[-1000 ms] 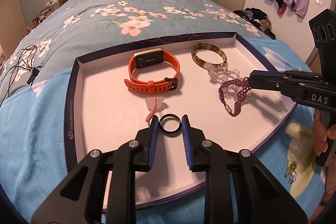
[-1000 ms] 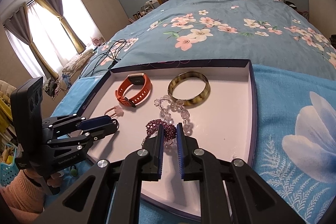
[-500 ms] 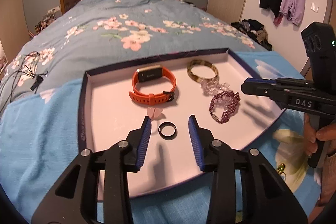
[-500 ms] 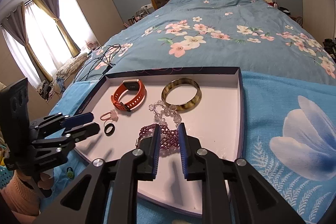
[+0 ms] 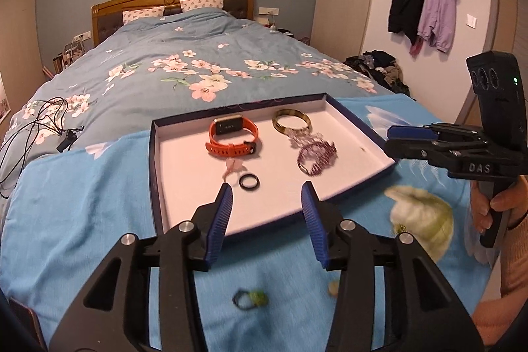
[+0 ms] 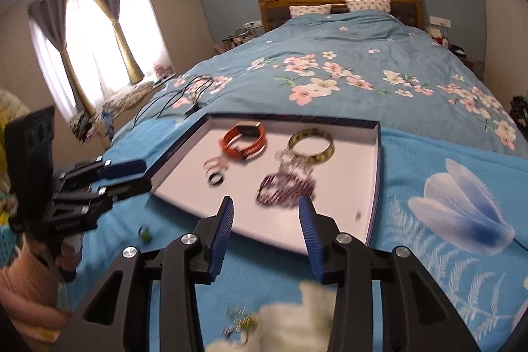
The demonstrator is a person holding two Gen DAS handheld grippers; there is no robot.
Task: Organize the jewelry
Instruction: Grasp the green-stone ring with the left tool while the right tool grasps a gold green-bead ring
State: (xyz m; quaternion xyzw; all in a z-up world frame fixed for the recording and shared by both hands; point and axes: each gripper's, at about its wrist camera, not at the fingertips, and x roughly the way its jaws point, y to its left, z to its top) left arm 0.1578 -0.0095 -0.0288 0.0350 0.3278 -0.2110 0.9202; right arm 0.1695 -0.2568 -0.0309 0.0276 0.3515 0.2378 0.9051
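A white-lined tray lies on the blue bedspread. In it are an orange watch band, a gold bangle, a clear bead bracelet, a purple bead bracelet, a pink ring and a black ring. My left gripper is open and empty, pulled back above the tray's near edge. My right gripper is open and empty, back from the purple bracelet.
A green-stoned ring lies on the spread below my left gripper. Small earrings lie blurred under my right gripper. Black cables lie on the bed at left. Coats hang on the right wall.
Both grippers opened wide and drew back from the tray. The black ring and the purple bracelet stay in the tray, released.
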